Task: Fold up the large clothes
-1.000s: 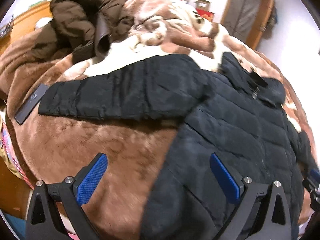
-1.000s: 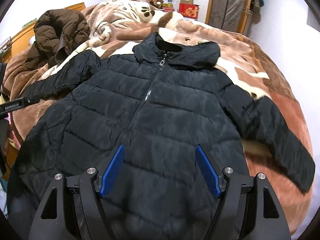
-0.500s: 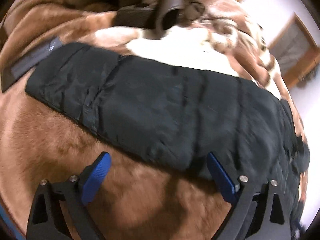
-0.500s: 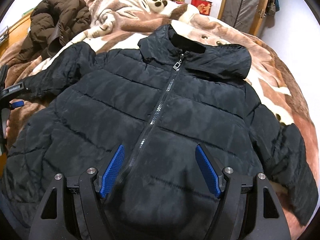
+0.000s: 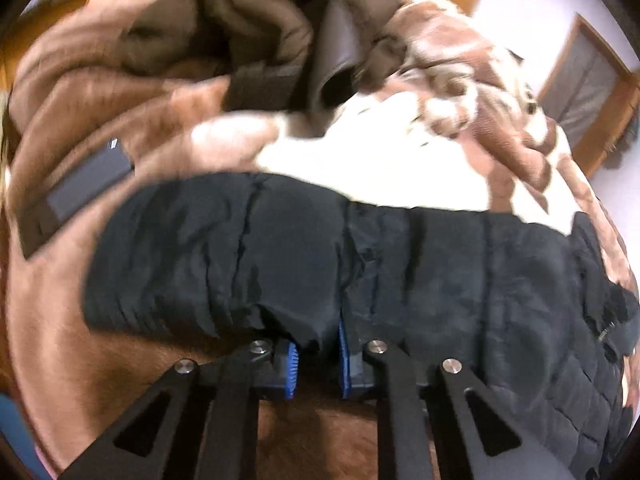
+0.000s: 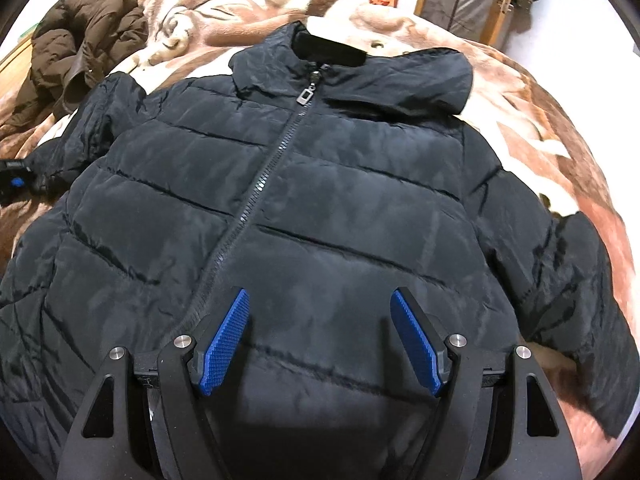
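Black quilted jacket (image 6: pixel 320 208), zipped, lies front-up and spread on a brown patterned blanket (image 5: pixel 120 360) over the bed, a brown coat (image 6: pixel 84 48) heaped at far left. Left gripper (image 5: pixel 318 360), jaws having just closed, pinches the near edge of the jacket's left sleeve (image 5: pixel 248 256) between its blue pads; right gripper (image 6: pixel 320 340) hovers over the lower front panel, fingers spread, nothing between them. Step in hand, by judgement: first fold, sleeve gripped; next move calls for lifting that sleeve and carrying it rightward across the chest without dragging the body askew.
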Available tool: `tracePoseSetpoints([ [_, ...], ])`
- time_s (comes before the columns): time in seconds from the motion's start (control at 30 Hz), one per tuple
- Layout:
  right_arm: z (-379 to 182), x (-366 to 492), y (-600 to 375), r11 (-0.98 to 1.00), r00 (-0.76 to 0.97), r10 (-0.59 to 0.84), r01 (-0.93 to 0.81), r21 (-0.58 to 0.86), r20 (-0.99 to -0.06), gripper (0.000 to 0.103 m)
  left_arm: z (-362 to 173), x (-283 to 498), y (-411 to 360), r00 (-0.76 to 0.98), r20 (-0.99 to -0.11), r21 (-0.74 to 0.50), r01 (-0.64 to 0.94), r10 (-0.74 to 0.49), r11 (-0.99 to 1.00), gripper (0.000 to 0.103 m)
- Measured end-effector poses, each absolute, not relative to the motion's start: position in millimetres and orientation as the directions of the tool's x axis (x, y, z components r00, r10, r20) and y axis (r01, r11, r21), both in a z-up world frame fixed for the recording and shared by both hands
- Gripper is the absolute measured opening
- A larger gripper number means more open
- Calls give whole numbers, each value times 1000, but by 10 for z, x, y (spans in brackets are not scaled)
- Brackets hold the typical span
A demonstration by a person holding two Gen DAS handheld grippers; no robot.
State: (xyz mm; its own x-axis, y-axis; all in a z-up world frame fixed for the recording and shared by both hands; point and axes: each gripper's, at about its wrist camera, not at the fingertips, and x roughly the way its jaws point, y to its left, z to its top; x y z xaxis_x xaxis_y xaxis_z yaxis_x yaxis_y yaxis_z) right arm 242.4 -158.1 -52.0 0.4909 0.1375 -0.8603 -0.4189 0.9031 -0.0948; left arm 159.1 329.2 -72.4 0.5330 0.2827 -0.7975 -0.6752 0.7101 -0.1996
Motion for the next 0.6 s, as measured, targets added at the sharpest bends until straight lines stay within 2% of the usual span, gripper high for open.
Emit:
tracePoseSetpoints([
  [0.17,-408,2298,-1735,910,504,154,-407,-76,-850,73,-60,1604,2939,612,-731,-172,-593,301,787,15],
  [0.33,-277,2201,-1898,918,521,172,-393,-56,-836,73,541,1691,2381,700,-665,-139,-458,260,878,15],
  [0.47,-192,2150,-2073,929,538,180,-369,-38,-824,73,796,1855,1851,743,-637,-93,-336,203,937,15],
  [0.6,-165,2126,-2273,942,550,179,-336,-20,-816,73,819,2049,1271,761,-637,-52,-203,124,978,15],
])
